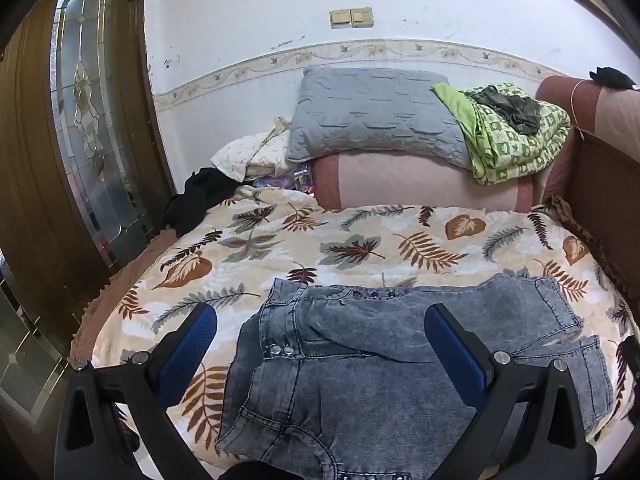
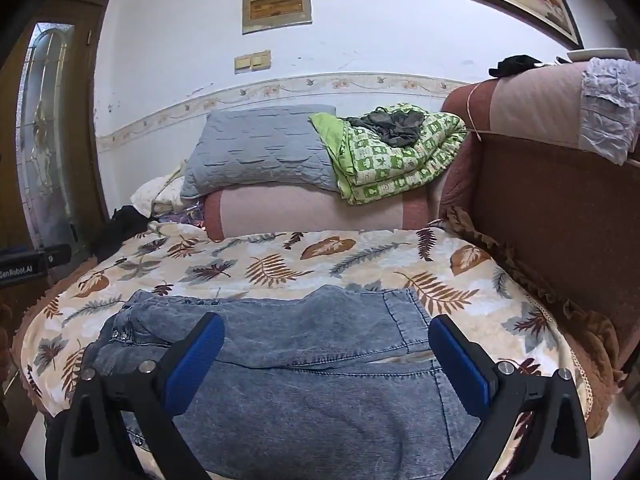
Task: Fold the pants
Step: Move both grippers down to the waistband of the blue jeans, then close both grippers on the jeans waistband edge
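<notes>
Grey-blue washed denim pants lie spread on the leaf-print bed cover, waistband and studs to the left, legs running right. My left gripper hovers open above the waist part, blue pads wide apart with nothing between them. In the right wrist view the same pants lie with one leg folded over the other, hems at the right. My right gripper is open above the legs, touching nothing. The other gripper's black body shows at the left edge.
A grey pillow and a green patterned quilt rest on a pink bolster at the back. The brown headboard rises on the right. A wooden door with glass stands left; dark clothing lies at the bed's far left corner.
</notes>
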The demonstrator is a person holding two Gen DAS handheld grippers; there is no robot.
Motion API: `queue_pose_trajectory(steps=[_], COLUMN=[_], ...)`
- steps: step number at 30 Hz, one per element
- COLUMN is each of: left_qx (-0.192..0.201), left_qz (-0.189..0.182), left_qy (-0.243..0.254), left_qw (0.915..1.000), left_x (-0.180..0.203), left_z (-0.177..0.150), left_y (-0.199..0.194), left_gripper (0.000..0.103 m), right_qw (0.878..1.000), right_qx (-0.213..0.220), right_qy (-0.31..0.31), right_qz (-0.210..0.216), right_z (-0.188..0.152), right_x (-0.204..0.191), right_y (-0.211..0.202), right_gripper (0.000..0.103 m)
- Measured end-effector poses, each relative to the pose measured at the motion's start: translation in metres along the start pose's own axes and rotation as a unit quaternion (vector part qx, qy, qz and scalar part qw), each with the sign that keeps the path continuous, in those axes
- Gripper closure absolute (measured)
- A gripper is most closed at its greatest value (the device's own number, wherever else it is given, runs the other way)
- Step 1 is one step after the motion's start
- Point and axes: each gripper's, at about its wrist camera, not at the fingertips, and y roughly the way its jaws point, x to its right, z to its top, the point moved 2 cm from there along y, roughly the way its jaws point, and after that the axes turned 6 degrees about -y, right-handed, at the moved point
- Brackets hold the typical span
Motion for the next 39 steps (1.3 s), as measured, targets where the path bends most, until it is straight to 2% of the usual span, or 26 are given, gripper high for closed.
queue_pose_trajectory(steps=[5,9,11,15,18,23,27,28,33,34,36,38,39], left_qx=[-0.027,-0.081,-0.122,-0.179,-0.202,-0.238,-0.263,-0.278,-0.333,-0.336,-0.351,-0.373,-0.387], left_qz=[0.009,0.034,0.052,0.078,0.090,0.104,0.091,0.070,0.032,0.025,0.012,-0.004,-0.009], left_qy=[-0.003,-0.009,-0.007,-0.003,-0.005,-0.030,-0.050,-0.057,-0.102,-0.107,-0.116,-0.115,-0.112], left_qw=[0.9996,0.9961,0.9911,0.9808,0.9752,0.9651,0.9592,0.9564,0.9370,0.9353,0.9293,0.9206,0.9150], left_x=[-0.018,-0.050,-0.071,-0.103,-0.124,-0.151,-0.147,-0.143,-0.125,-0.121,-0.112,-0.101,-0.097], left_z=[-0.006,-0.018,-0.025,-0.029,-0.021,0.005,0.024,0.026,0.025,0.025,0.021,0.014,0.007], left_y=[0.024,0.065,0.095,0.145,0.179,0.234,0.280,0.294,0.350,0.358,0.372,0.384,0.392], left_gripper=[0.000,0.000,0.000,0.000,0.000,0.000,0.000,0.000,0.000,0.002,0.016,0.041,0.050], right_qw=[1.000,0.997,0.994,0.978,0.970,0.963,0.960,0.960,0.960,0.960,0.961,0.960,0.960], right_qx=[-0.020,-0.069,-0.100,-0.180,-0.204,-0.236,-0.253,-0.254,-0.259,-0.259,-0.257,-0.256,-0.256], right_qy=[0.007,0.029,0.044,0.101,0.131,0.127,0.119,0.117,0.106,0.104,0.104,0.107,0.109], right_qz=[-0.003,-0.018,-0.024,-0.021,-0.015,-0.020,-0.019,-0.018,-0.019,-0.019,-0.020,-0.021,-0.019], right_z=[-0.003,-0.010,-0.014,-0.026,-0.031,-0.022,-0.011,-0.009,0.001,0.003,0.007,0.011,0.013], right_x=[0.010,0.039,0.054,0.093,0.110,0.114,0.115,0.114,0.117,0.119,0.127,0.135,0.140], right_y=[0.010,0.033,0.050,0.100,0.126,0.176,0.216,0.223,0.251,0.257,0.266,0.275,0.279], right_gripper=[0.000,0.000,0.000,0.000,0.000,0.000,0.000,0.000,0.000,0.000,0.000,0.000,0.000])
